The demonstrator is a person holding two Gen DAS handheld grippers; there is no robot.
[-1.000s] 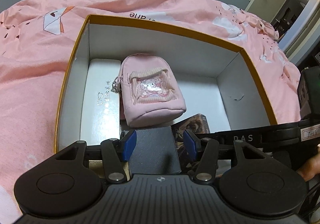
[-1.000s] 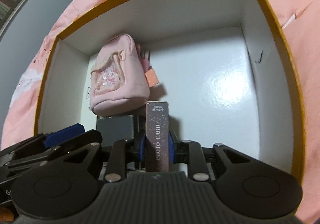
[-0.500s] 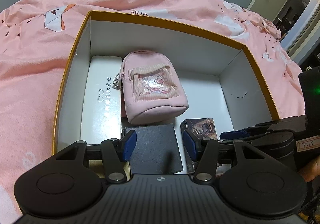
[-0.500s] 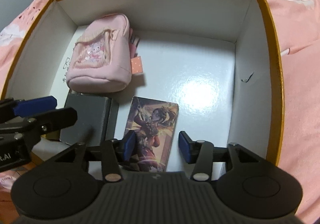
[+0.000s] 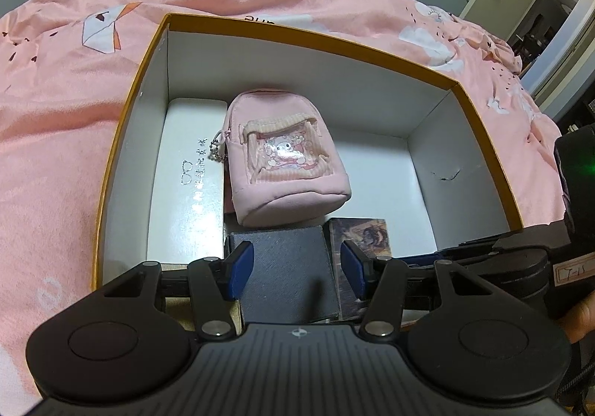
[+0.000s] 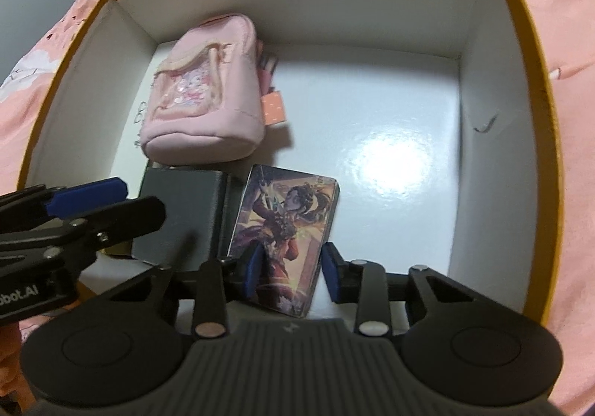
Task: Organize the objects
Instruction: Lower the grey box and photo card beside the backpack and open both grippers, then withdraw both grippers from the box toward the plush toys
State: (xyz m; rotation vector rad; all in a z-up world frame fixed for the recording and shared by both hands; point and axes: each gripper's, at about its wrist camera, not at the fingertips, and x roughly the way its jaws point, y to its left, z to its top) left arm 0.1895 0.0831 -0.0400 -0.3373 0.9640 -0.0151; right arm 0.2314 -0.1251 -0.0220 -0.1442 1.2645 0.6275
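The photo card box [image 6: 286, 241] lay flat at lower centre of the orange-rimmed box [image 6: 535, 88], between the right gripper [image 6: 292, 276] fingers, which stood apart. The left gripper [image 5: 296, 269] gaped over the dark grey box [image 5: 284, 267].

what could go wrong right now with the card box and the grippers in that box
1. The right gripper stands open with its fingertips on both sides of the photo card box lying flat; pulling out at an angle might drag it.
2. The left gripper, also open, hangs over the dark gray box close to the right one, so the two may bump.
3. The pink mini backpack rests partly on the white case and may slide if nudged.
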